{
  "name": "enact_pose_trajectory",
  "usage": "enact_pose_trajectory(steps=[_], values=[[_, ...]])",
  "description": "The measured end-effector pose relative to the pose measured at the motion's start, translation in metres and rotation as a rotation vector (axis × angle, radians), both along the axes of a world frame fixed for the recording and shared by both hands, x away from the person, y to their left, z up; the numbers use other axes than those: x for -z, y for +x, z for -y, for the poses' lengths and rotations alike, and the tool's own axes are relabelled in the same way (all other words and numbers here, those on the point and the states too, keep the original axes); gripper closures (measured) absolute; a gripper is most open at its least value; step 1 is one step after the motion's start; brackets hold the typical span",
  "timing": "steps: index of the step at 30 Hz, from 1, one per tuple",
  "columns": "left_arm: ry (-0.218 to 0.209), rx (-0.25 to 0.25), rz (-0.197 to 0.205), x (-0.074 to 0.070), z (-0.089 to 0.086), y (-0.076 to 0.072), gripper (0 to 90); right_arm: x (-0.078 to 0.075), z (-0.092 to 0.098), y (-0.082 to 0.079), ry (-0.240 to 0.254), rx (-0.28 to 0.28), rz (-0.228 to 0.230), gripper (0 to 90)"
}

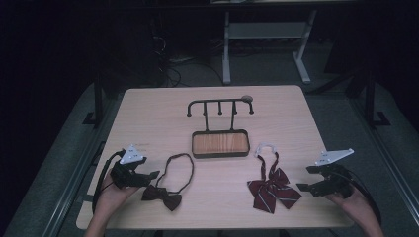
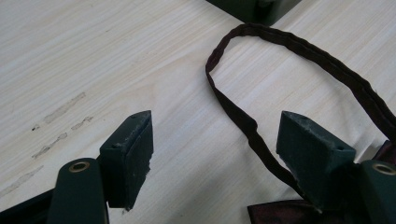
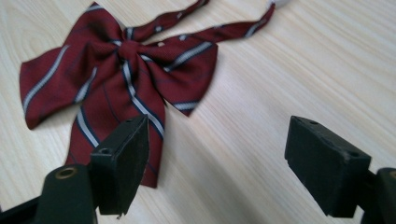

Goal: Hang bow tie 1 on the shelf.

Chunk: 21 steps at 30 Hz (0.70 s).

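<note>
Two bow ties lie flat on the desk point(image 1: 148, 106), one before each hand, with a black hook rack point(image 1: 220, 104) and its wood-lined tray base point(image 1: 220, 143) standing between and behind them — a layout that suggests each tie is meant for a hook.

The left gripper point(image 1: 148, 177) rests low at the near left edge, its fingers point(image 2: 133, 156) spread apart with bare desk between them. The dark maroon bow tie point(image 1: 163, 196) lies just beside it, its neck strap point(image 2: 233, 109) opened in a loop toward the tray; in the left gripper view the strap runs close past the far finger, and I cannot tell whether they touch. The spread loop looks handy for slipping over a hook.

The right gripper point(image 1: 305, 185) sits at the near right, fingers point(image 3: 123, 163) likewise wide and closed on nothing. The striped red bow tie point(image 1: 272, 190) lies just beside its tips, apart from them, tails toward the person and thin straps running up to a pale clasp point(image 1: 266, 146).

Both hands seem poised to begin — nothing is lifted yet.
</note>
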State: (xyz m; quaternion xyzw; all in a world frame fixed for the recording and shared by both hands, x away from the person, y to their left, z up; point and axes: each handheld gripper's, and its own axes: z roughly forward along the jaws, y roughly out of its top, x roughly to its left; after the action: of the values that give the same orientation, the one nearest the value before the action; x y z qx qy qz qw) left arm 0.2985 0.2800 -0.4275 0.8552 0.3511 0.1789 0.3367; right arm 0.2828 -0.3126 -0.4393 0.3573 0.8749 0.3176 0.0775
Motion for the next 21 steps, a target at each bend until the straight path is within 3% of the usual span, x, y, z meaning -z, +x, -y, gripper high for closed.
enact_pose_trajectory(steps=[6,11,21], values=[[-0.012,-0.006,-0.004,0.0,0.0,-0.001,27.8,-0.01,-0.009,0.0,-0.026,-0.027,0.018,19.4],[-0.023,-0.01,-0.001,0.0,0.001,-0.002,27.8,-0.015,-0.021,0.004,-0.074,-0.043,0.005,23.4],[-0.014,-0.003,0.009,-0.001,0.0,-0.001,27.1,-0.026,-0.036,0.016,-0.096,-0.077,-0.009,27.6]])
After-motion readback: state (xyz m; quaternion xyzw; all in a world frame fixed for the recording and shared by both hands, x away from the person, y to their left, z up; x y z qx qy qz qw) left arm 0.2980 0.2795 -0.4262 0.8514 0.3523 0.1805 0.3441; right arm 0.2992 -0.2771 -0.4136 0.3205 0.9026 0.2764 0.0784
